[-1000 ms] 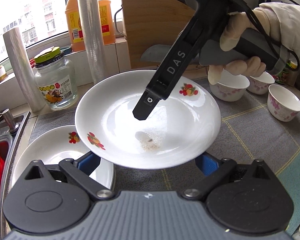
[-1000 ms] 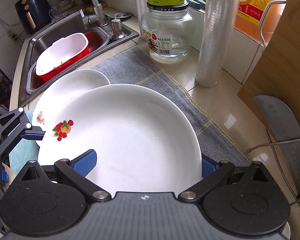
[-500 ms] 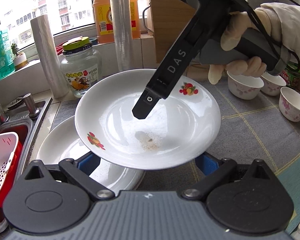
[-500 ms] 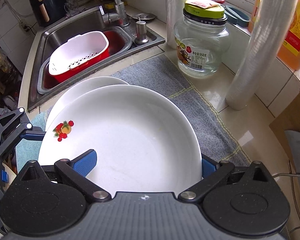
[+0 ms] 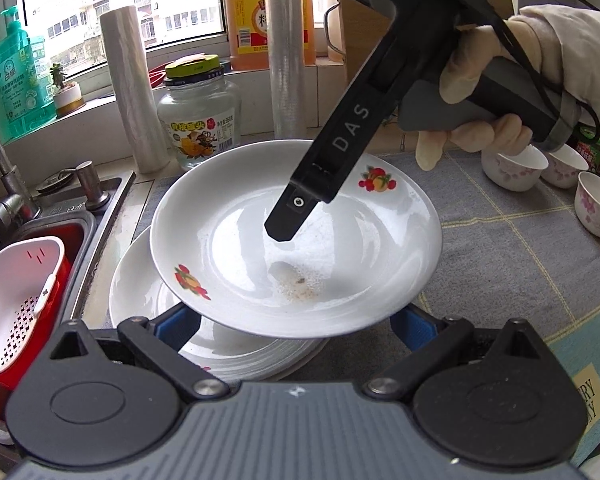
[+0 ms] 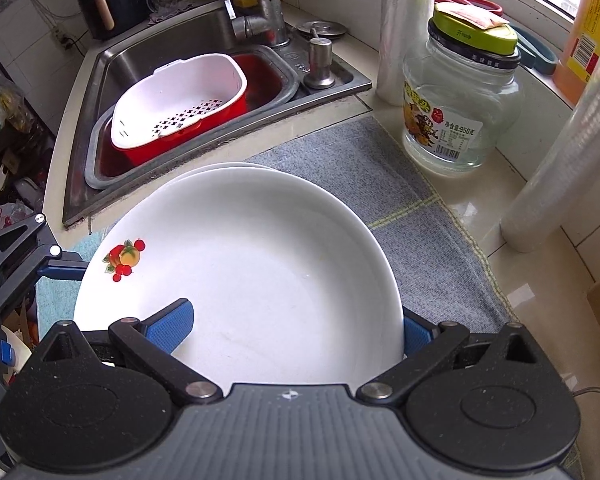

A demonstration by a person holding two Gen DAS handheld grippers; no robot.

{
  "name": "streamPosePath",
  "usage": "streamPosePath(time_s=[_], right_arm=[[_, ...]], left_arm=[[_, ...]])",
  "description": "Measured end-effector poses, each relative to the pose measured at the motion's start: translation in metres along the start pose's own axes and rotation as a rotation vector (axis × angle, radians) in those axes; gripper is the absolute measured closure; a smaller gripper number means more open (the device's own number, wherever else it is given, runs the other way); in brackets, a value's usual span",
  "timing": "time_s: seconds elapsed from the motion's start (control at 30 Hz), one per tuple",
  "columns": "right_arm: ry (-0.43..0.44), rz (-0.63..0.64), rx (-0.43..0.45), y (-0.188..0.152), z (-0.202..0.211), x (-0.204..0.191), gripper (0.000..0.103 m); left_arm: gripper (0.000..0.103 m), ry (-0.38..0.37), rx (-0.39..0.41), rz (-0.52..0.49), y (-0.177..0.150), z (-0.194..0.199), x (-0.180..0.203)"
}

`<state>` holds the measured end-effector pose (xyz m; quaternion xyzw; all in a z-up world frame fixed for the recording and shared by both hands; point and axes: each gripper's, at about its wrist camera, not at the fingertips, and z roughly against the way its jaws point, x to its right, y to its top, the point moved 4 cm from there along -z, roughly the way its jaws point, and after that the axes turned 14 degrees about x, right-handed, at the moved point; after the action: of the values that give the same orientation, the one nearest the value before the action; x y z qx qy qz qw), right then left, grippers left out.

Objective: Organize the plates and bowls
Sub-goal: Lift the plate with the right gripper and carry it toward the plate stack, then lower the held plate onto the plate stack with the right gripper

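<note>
A white plate with fruit prints hangs above a stack of matching plates beside the sink. My right gripper is shut on the plate's rim, one finger lying over the plate and the other under it. My left gripper stands open, both pads tucked beneath the plate's near rim. Its finger reaches the plate's left edge in the right wrist view. Crumbs mark the plate's middle. Three small floral bowls stand at the far right.
The sink with a red-and-white strainer basket lies left of the stack. A glass jar, two film rolls, an oil jug and a wooden board line the back. A grey mat covers the counter.
Both grippers have carried the plate leftward toward the sink; it now hangs over the stack of plates. The bowls have slid to the right edge of view.
</note>
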<state>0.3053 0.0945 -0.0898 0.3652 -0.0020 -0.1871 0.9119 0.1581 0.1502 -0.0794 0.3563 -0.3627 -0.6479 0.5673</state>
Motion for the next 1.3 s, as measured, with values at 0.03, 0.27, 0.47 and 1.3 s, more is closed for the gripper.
streamPosePath(time_s=[0.03, 0.27, 0.47, 1.3], right_arm=[[0.002, -0.001, -0.002, 0.001, -0.002, -0.001, 0.000], [0.001, 0.001, -0.018, 0.004, -0.013, -0.005, 0.000], [0.003, 0.001, -0.021, 0.006, -0.019, -0.007, 0.000], [0.022, 0.037, -0.064, 0.012, -0.041, -0.017, 0.000]], left_arm=[[0.003, 0.001, -0.002, 0.001, -0.001, 0.000, -0.002], [0.003, -0.003, -0.010, 0.016, -0.005, 0.000, -0.010], [0.003, -0.006, -0.010, 0.042, -0.006, 0.000, -0.015], [0.003, 0.006, -0.033, 0.124, -0.009, 0.004, -0.028]])
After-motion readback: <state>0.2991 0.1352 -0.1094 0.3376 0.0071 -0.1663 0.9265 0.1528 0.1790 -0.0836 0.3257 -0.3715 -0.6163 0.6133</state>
